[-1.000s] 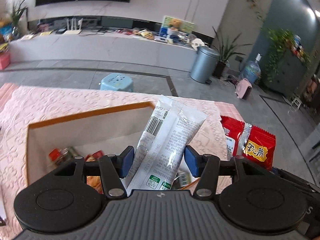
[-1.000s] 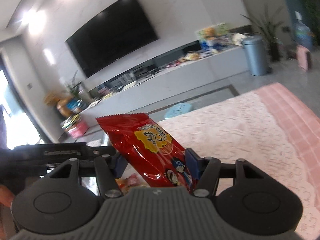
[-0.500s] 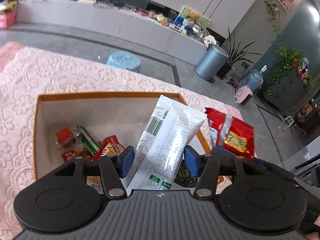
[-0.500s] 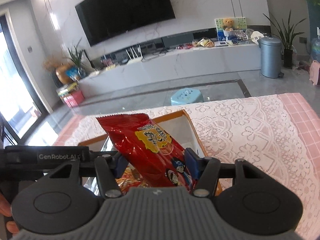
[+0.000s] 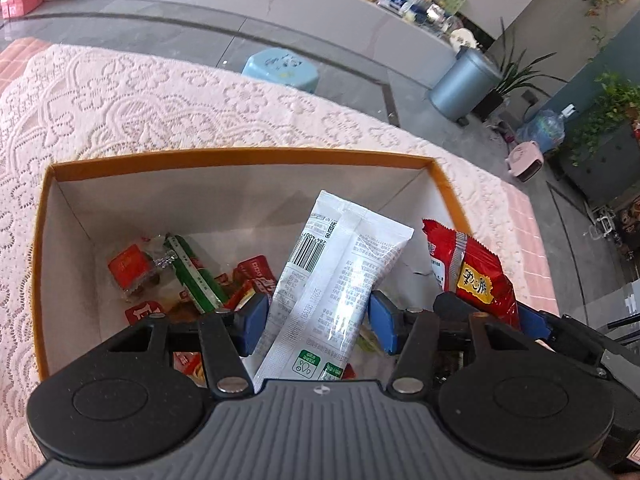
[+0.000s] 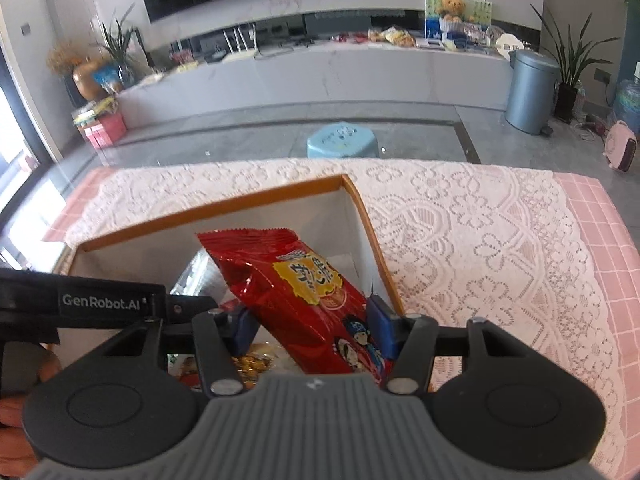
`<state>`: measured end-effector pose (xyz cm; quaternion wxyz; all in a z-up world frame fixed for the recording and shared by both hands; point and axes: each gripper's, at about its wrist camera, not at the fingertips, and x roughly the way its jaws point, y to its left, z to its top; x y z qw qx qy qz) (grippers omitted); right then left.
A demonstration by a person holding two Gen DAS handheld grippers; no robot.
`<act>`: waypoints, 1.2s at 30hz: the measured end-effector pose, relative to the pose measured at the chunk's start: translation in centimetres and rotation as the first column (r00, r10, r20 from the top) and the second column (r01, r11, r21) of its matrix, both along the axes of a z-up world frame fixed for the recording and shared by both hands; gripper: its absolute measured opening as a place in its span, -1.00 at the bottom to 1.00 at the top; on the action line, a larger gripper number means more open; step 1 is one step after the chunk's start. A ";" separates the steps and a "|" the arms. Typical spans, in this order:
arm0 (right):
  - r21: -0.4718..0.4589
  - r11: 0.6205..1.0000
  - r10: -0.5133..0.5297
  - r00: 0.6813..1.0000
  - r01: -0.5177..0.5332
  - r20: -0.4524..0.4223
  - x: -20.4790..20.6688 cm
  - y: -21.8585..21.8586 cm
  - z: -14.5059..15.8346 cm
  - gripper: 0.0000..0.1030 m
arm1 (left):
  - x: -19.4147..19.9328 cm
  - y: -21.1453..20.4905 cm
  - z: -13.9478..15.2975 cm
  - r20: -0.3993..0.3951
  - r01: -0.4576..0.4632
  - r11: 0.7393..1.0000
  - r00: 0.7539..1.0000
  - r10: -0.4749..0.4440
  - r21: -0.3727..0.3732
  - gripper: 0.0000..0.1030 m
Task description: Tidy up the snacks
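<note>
Hovering over the open box (image 5: pixel 240 158) on the lace cloth (image 5: pixel 120 100), both grippers carry a packet each, and the drop turns on one fact: the box floor lies straight below and ahead of both.

The left gripper (image 5: pixel 318 322) is clenched on the white pouch (image 5: pixel 340 264), whose long axis leans up and away over the middle of the box. The right gripper (image 6: pixel 310 324) grips the red bag (image 6: pixel 296 292) near the box's right wall (image 6: pixel 368 232), tilted likewise; that wall is the closest edge to catch.

Small wrapped snacks (image 5: pixel 180 276) lie heaped at the near left of the floor; the far right looks bare, so landing room seems ample. The two tools sit side by side, close enough to bump if both lower together.
</note>
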<state>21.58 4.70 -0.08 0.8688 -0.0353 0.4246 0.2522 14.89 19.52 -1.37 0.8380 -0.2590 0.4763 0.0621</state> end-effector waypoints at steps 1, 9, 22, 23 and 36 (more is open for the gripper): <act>-0.015 1.000 0.001 1.000 -0.001 -0.002 0.2 0.3 -0.3 0.07 | 0.3 0.2 -0.3 -0.010 -0.001 1.000 1.000 0.001 -0.005 0.21; -0.088 0.996 -0.004 0.999 0.001 -0.042 2.1 2.1 -2.1 0.01 | 1.8 1.4 -1.9 -0.056 -0.002 0.999 0.998 0.000 -0.040 0.13; -0.074 0.996 -0.042 0.999 0.039 -0.028 2.3 1.9 -1.2 0.20 | 1.0 1.5 -0.4 -0.004 -0.042 0.999 0.999 0.042 0.006 0.52; -0.065 0.997 -0.042 0.999 0.040 -0.027 2.2 1.7 -0.9 0.26 | 0.7 1.4 0.1 0.013 -0.050 0.999 0.999 0.050 0.018 0.55; 0.022 0.997 -0.072 0.988 0.070 0.136 -3.6 -2.6 5.5 0.72 | -4.3 -2.5 7.1 0.239 -0.045 0.988 0.971 0.009 0.145 0.72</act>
